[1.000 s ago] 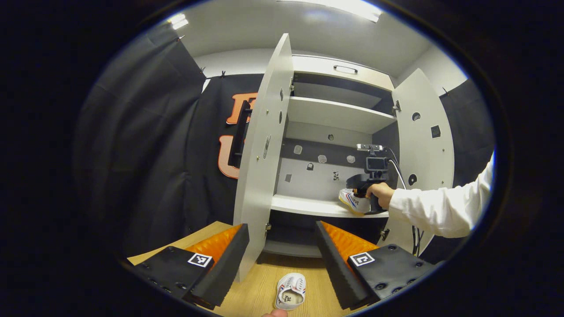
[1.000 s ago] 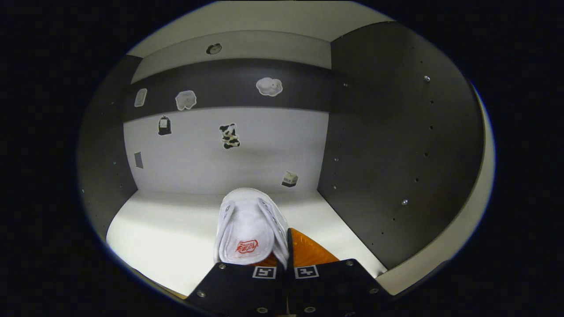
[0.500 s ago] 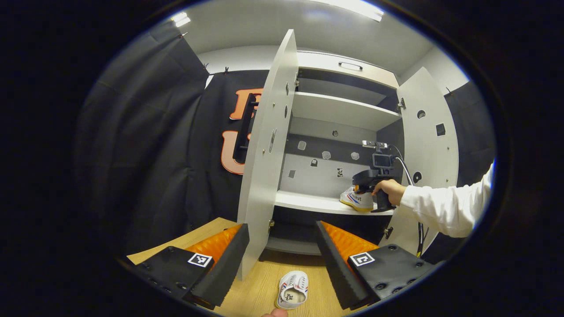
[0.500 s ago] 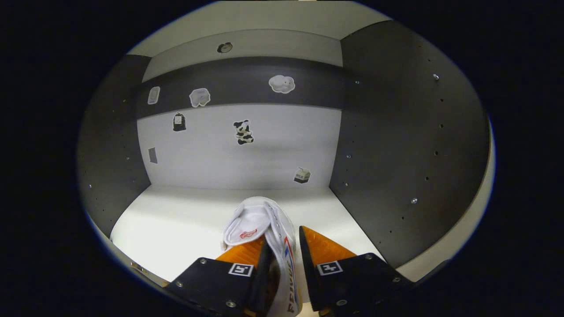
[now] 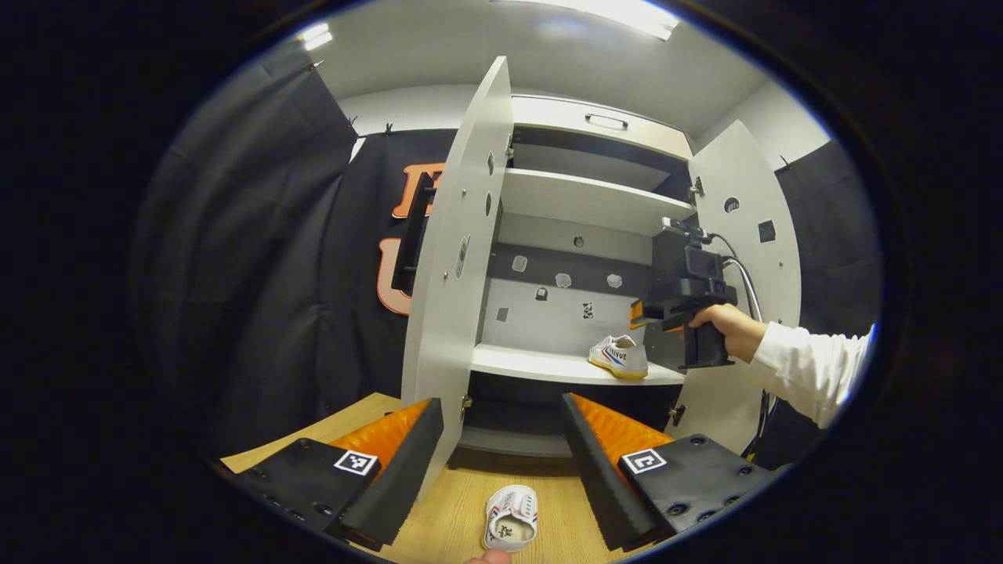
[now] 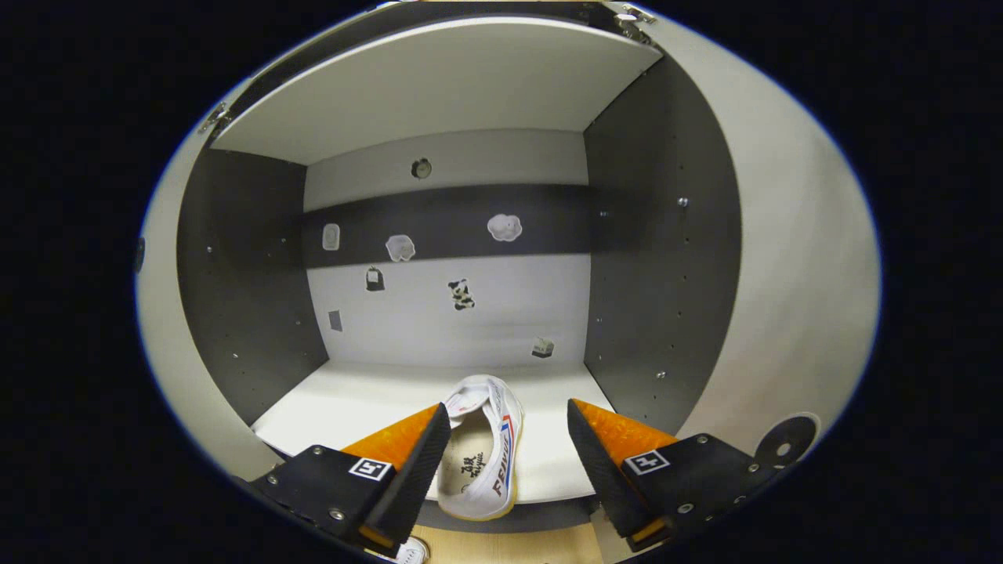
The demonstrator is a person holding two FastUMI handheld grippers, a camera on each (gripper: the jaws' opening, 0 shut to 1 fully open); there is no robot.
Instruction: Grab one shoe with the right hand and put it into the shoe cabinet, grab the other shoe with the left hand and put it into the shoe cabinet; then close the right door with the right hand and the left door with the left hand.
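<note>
Shoes are apart at this moment: one white canvas shoe with red and blue side stripes (image 5: 620, 356) lies on the pale middle shelf (image 5: 548, 365) of the tall white shoe cabinet (image 5: 595, 196), right of centre in the left gripper view, and the other white canvas shoe (image 5: 511, 527) lies on the light wooden floor (image 5: 462, 509) at the bottom centre of that frame.

In the right gripper view the shelved shoe (image 6: 479, 458) sits at lower centre, heel toward the camera and near the shelf's front edge. The right gripper (image 6: 501, 462) has its jaws spread wide, one finger on each side of the shoe in the picture, neither pressing on it. Small stickers (image 6: 461, 294) dot the cabinet's back panel at mid-frame.

In the left gripper view the right gripper (image 5: 644, 313) appears at centre right, held by a hand (image 5: 725, 325) with a white sleeve (image 5: 811, 372), above and just right of the shelved shoe.

The left gripper (image 5: 501, 462) is wide open at the bottom of its own view, with nothing between its fingers; the floor shoe lies below the gap. The left cabinet door (image 5: 454, 266) stands open at centre left, and the right cabinet door (image 5: 744, 258) stands open at the right.
</note>
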